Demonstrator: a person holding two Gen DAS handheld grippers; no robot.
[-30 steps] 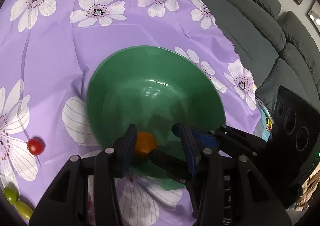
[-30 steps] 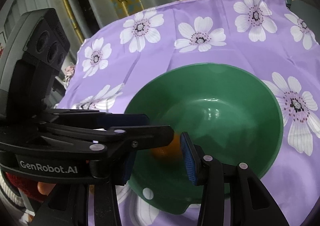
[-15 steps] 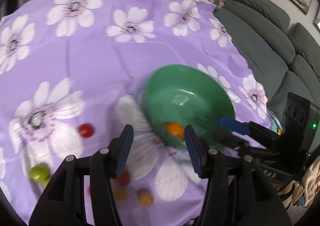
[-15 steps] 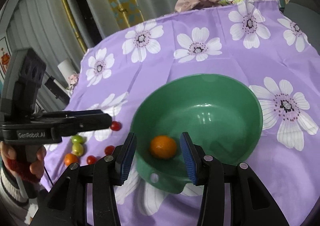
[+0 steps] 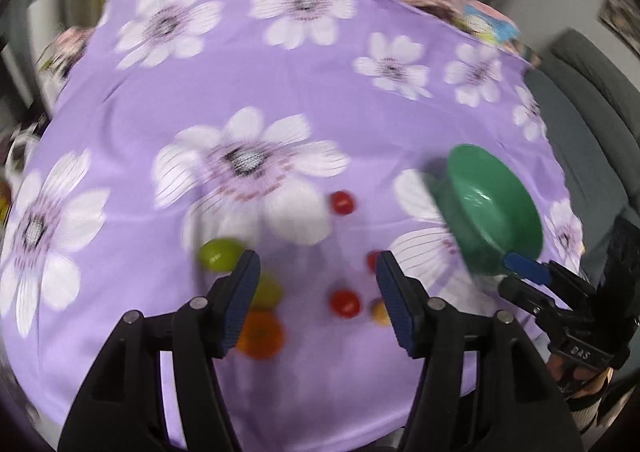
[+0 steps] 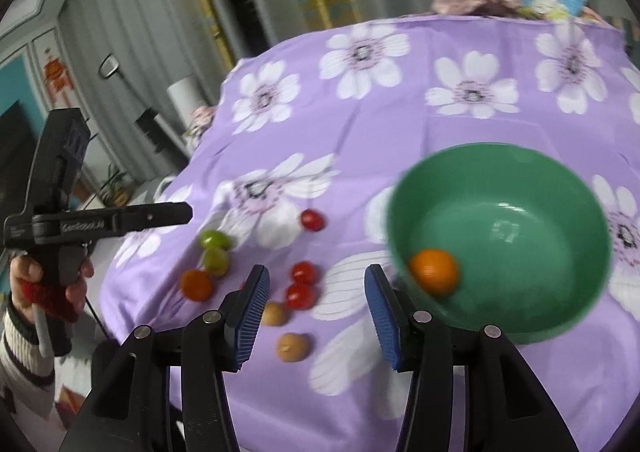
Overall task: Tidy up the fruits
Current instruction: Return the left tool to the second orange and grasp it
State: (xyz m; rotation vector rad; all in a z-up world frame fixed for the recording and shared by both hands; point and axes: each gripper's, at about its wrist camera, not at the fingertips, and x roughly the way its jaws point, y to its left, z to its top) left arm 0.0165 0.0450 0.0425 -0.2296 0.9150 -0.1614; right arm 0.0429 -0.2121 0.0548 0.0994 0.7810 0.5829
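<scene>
Left gripper (image 5: 314, 288) jaws just opened wider, empty, above loose fruits (image 5: 344, 302) on cloth (image 5: 280, 92). Right gripper (image 6: 314, 312) parted, empty. Orange (image 6: 434, 271) sat in bowl (image 6: 560, 316). Tomatoes likely light, soft, rollable; gentle grip across middle.

Behind your table hung grey curtains (image 6: 132, 52); a grey sofa (image 5: 592, 100) sat to its right side.
</scene>
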